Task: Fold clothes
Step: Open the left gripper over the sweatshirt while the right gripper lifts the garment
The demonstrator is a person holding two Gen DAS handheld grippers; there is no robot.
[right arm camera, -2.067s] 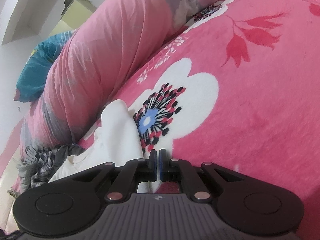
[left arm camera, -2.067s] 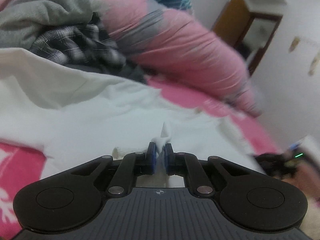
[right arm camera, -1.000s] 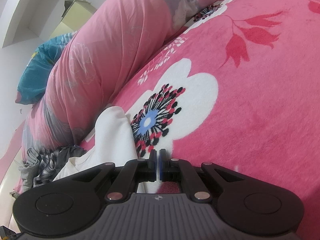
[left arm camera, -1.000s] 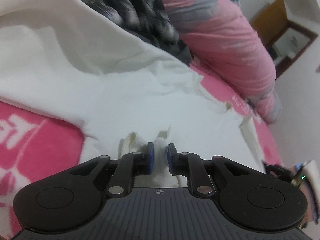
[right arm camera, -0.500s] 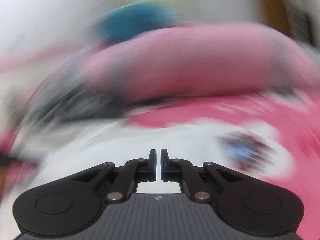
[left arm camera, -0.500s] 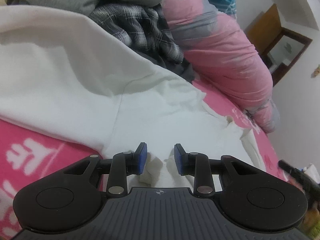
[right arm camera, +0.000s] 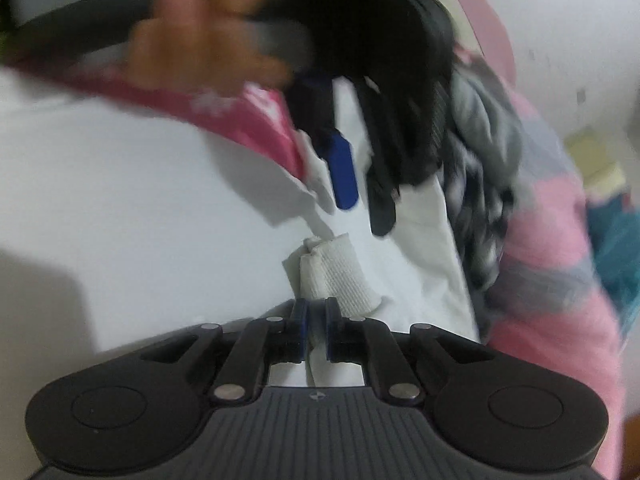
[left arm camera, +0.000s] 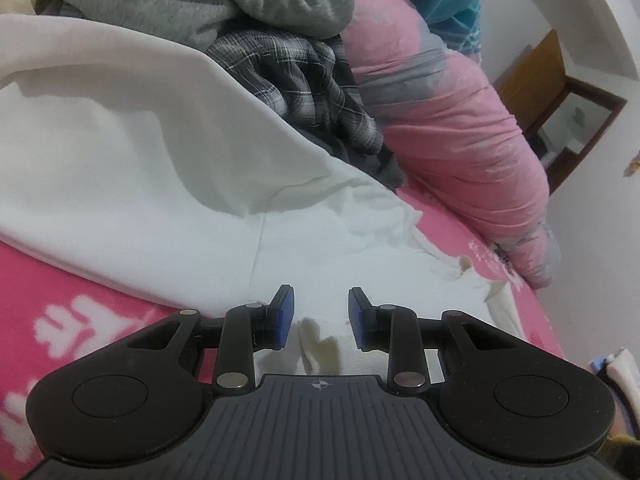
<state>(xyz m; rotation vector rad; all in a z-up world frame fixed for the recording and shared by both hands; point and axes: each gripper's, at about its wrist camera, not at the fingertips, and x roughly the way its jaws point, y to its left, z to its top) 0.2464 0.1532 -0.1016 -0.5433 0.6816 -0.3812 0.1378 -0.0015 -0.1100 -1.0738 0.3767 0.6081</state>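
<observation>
Since a second ago, the left gripper (left arm camera: 320, 316) has let go of the white garment (left arm camera: 168, 152) and its jaws stand spread apart, the cloth lying just below and beyond them on the pink floral bed (left arm camera: 72, 320). Right gripper (right arm camera: 316, 318) now has its jaws clenched on the garment's ribbed cuff (right arm camera: 340, 276), with the left gripper just beyond.

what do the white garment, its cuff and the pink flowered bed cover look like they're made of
White garment: looks like a thick, matte knit, perhaps sweatshirt cotton; it drapes in soft broad folds, no sheen. Its ribbed cuff, pinched by the right gripper: a stretch rib knit, with fine parallel ridges showing. Pink flowered bed cover: probably plush fleece; its white print has fuzzy edges, though blur leaves that open.
</observation>
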